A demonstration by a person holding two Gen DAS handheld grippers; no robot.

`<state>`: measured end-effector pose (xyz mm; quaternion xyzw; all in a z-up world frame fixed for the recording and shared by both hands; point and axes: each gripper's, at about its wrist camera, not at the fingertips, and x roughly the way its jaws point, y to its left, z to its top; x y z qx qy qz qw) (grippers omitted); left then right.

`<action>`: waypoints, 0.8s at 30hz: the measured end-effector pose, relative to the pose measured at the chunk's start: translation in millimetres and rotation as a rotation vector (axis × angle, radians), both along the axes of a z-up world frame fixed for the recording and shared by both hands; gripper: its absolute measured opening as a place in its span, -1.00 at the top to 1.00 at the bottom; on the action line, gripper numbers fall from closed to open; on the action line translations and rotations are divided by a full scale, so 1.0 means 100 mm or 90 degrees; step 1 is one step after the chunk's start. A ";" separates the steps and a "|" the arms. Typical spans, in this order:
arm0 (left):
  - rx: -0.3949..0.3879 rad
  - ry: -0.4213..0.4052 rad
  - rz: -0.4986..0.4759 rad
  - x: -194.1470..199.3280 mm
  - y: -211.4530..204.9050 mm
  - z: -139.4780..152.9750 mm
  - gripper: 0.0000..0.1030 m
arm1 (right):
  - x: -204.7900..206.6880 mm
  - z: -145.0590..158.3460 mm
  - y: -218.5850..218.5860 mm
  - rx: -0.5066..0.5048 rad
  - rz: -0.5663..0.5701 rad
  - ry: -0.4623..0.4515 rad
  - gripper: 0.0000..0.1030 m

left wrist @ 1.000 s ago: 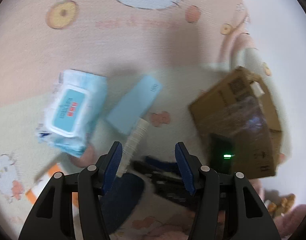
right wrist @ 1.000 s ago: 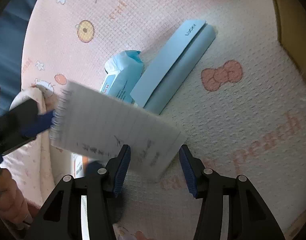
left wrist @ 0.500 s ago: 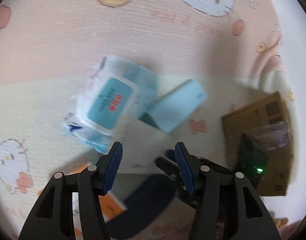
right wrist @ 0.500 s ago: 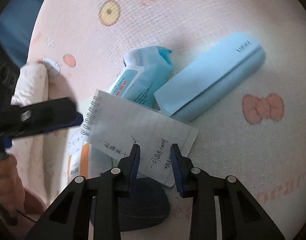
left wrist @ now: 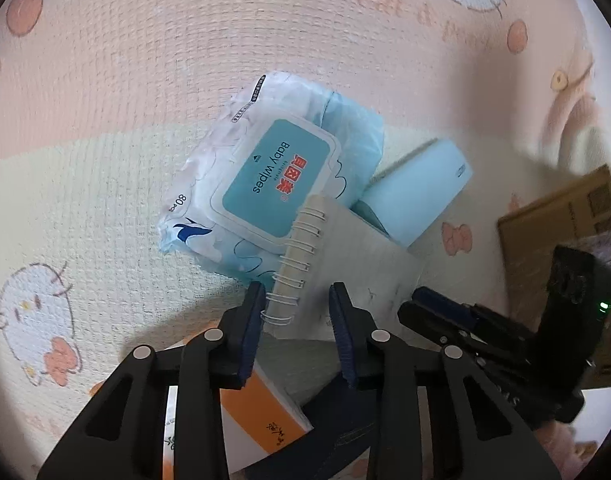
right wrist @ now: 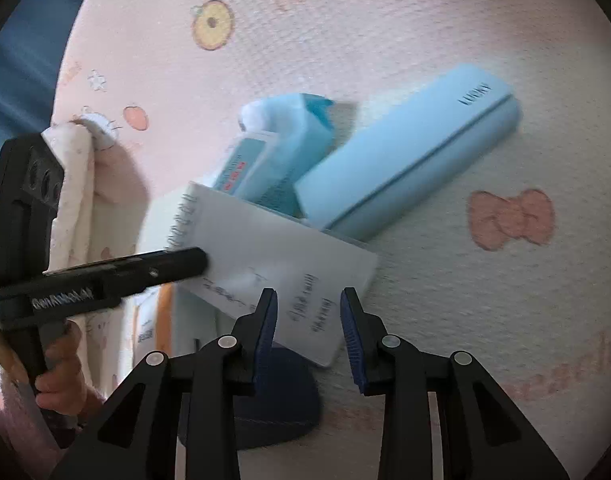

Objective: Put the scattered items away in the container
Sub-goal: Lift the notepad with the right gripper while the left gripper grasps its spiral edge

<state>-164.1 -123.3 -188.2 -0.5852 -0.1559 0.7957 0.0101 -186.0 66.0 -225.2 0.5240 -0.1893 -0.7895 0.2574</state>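
Left wrist view: the notebook (left wrist: 345, 264), a thin spiral-bound pad, sits raised off the mat (left wrist: 105, 120), its wire spine between the pads of the left gripper (left wrist: 295, 320), whose jaws are closing without yet pressing on it. Its far edge appears to be in the right gripper (right wrist: 307, 320), which in the right wrist view is narrowly parted with the written page between the pads; whether they pinch it I cannot tell. The pad looks light and floppy, so the stiff spine is probably the best hold. Just beyond it lie a soft pack of baby wipes (left wrist: 273, 184) and a pale blue box (right wrist: 405, 160), touching each other. An orange-edged book (left wrist: 261, 420) lies below, and the cardboard box (left wrist: 565, 220) stands off to the right.
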 end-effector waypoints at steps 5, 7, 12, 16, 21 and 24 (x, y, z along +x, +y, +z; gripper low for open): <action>0.030 0.005 0.010 0.05 -0.06 -0.04 0.31 | -0.04 -0.13 0.10 -0.036 -0.021 -0.024 0.25; 0.034 0.005 0.015 0.10 -0.08 -0.03 0.33 | -0.07 -0.13 0.09 -0.032 -0.018 -0.020 0.25; 0.056 0.008 0.039 0.19 -0.20 0.04 0.44 | -0.14 -0.13 0.08 -0.061 0.007 -0.022 -0.03; 0.036 0.013 0.030 0.15 -0.17 0.06 0.45 | -0.19 -0.15 0.06 -0.097 0.015 -0.042 -0.11; -0.024 0.033 0.009 0.15 -0.03 0.09 0.44 | -0.23 -0.20 0.10 -0.129 0.018 -0.040 -0.20; -0.017 0.039 0.018 0.18 -0.12 0.07 0.44 | -0.21 -0.16 0.07 -0.112 0.025 -0.028 -0.19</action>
